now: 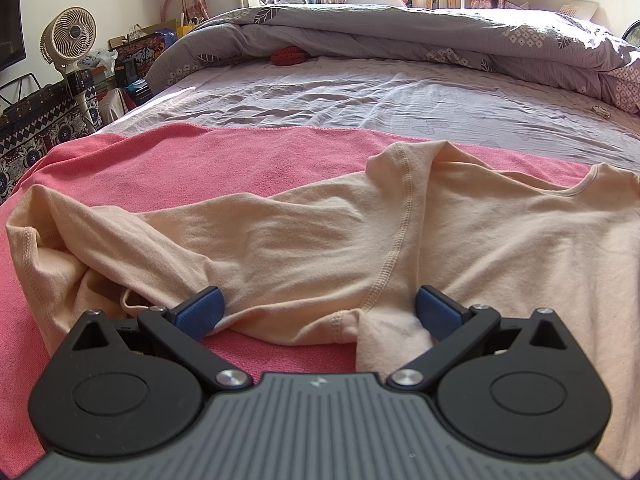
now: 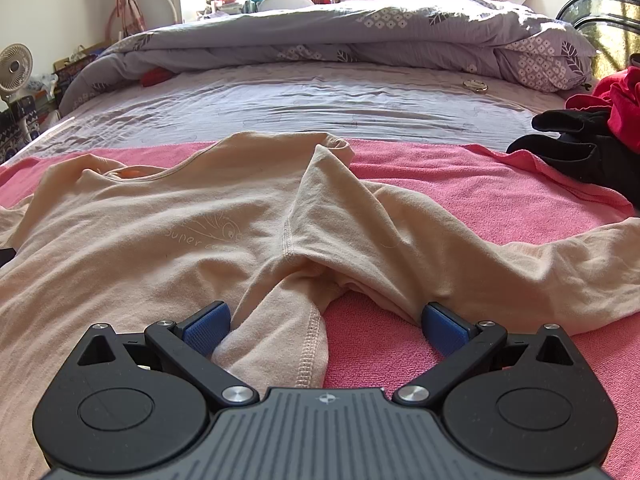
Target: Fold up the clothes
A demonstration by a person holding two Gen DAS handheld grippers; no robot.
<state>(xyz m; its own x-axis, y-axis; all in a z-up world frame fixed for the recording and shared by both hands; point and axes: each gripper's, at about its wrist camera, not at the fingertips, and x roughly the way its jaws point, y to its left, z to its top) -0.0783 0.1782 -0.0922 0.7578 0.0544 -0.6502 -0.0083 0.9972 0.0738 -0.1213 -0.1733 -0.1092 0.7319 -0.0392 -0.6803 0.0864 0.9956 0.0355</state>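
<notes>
A peach long-sleeved shirt lies face up on a pink towel on the bed. Its left sleeve stretches out to the left, with the cuff at the far left. My left gripper is open, its blue pads either side of the left underarm seam, with cloth between them. In the right wrist view the same shirt shows its neckline and a faint print. My right gripper is open over the bunched right underarm fold. The right sleeve runs off to the right.
A rolled grey patterned duvet lies across the far side of the bed. A pile of black and red clothes sits at the right on the pink towel. A fan and bags stand beside the bed on the left.
</notes>
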